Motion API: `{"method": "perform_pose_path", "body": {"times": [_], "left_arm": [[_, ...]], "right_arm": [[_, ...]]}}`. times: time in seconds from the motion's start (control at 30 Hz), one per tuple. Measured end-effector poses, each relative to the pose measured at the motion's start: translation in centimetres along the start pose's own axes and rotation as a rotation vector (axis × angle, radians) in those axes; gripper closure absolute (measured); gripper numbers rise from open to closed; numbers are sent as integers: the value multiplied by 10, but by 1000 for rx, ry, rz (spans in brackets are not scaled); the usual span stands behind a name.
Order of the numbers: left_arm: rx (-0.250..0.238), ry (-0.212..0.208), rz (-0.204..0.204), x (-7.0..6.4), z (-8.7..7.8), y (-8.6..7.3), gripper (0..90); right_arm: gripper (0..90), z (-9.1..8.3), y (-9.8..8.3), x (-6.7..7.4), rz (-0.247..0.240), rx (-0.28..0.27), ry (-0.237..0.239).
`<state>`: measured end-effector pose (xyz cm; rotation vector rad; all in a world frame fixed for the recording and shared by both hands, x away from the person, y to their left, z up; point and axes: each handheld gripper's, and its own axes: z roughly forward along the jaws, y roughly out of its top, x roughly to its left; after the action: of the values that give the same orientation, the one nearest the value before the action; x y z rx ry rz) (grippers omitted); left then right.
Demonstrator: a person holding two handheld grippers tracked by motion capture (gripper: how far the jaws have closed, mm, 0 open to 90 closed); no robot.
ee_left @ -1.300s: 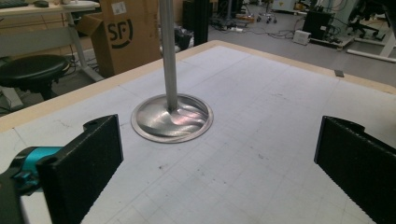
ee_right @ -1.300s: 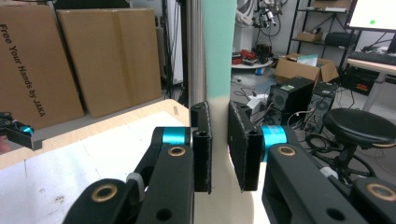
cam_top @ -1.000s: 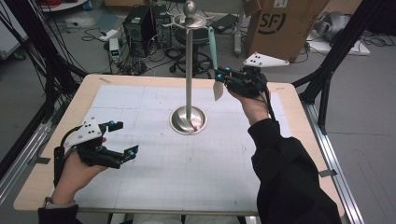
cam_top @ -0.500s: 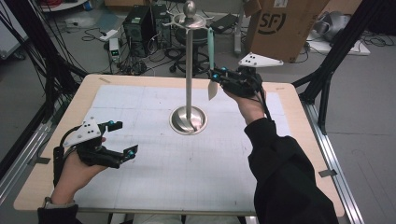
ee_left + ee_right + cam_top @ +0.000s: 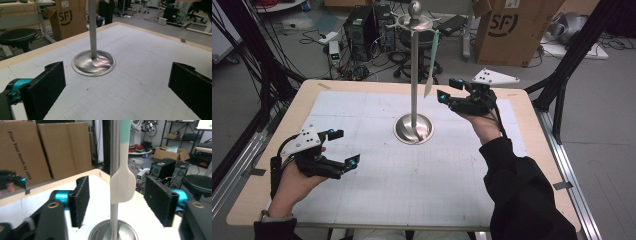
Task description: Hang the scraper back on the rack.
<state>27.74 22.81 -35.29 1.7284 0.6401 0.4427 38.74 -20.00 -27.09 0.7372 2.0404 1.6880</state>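
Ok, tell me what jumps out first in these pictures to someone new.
A tall metal stand rises from its round base mid-table, with a white and teal spatula hanging from its top beside the pole. The right gripper sits just right of the spatula's blade, jaws just opened and apart from it. The left gripper rests open near the table's left front.

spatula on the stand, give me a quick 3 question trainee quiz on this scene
1. True or false: the right gripper is clamped on the spatula.
2. What does the spatula hang from?
A. the hook ring atop the stand
B. the cardboard box
C. the left gripper
3. Where is the left gripper, and what is between its jaws?

Key
1. False. The right gripper's jaws have just been opening; the spatula blade hangs between the pads, untouched.
2. A
3. It rests low over the mat at the near left, away from the stand, jaws open with nothing between them.
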Motion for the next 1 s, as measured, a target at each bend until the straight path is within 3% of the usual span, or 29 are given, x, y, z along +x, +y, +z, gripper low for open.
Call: {"method": "perform_pose_path", "body": {"times": [0.07,0.3,0.67,1.0], "left_arm": [[-8,-1,-8,1,1,0,17],[-23,-10,-20,2,7,0,17],[-60,-25,-37,3,16,1,17],[-75,-14,-49,7,18,-1,17]], "right_arm": [[192,-3,-6,-1,-12,21,0],[6,-18,-26,5,-52,52,-15],[6,-50,-61,13,-61,54,9],[7,-80,-103,0,0,63,9]]}}
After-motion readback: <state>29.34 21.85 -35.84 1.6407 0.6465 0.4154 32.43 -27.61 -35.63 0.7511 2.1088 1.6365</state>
